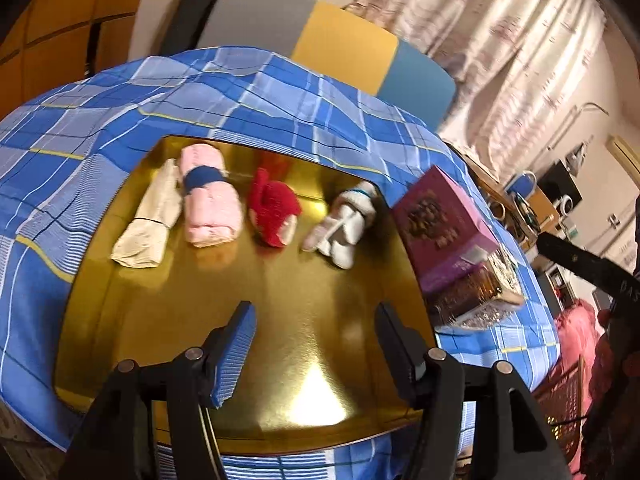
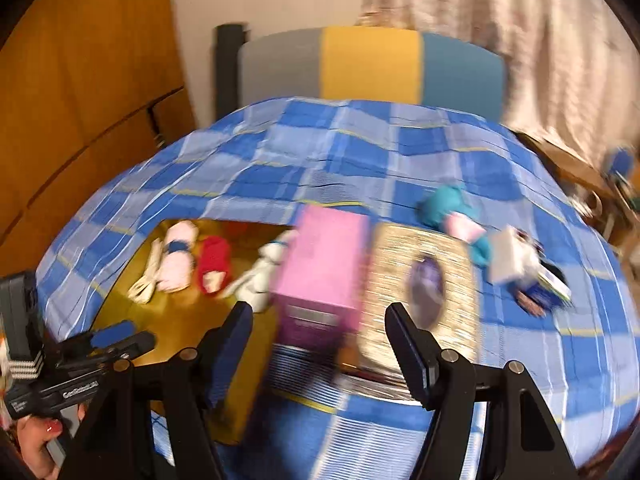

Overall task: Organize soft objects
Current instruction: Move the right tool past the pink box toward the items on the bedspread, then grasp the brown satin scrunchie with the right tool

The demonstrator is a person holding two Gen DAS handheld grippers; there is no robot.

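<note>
A gold tray [image 1: 304, 304] [image 2: 188, 320] lies on a blue checked cloth. On it sit several rolled sock bundles in a row: cream [image 1: 148, 220], pink with a blue band [image 1: 208, 196] [image 2: 178, 258], red [image 1: 274, 210] [image 2: 214, 266] and white [image 1: 344, 224] [image 2: 260, 276]. My left gripper [image 1: 314, 344] is open over the tray's bare front part, holding nothing. My right gripper [image 2: 318, 344] is open and empty above the boxes. A teal and pink bundle [image 2: 456, 216] and a white and dark bundle [image 2: 520, 264] lie on the cloth to the right.
A pink box [image 1: 440, 228] [image 2: 324, 268] rests on a glittery box [image 2: 424, 292] right of the tray. A grey, yellow and blue chair back [image 2: 372, 64] stands behind the table. A hand [image 2: 36, 440] holds the left gripper at lower left.
</note>
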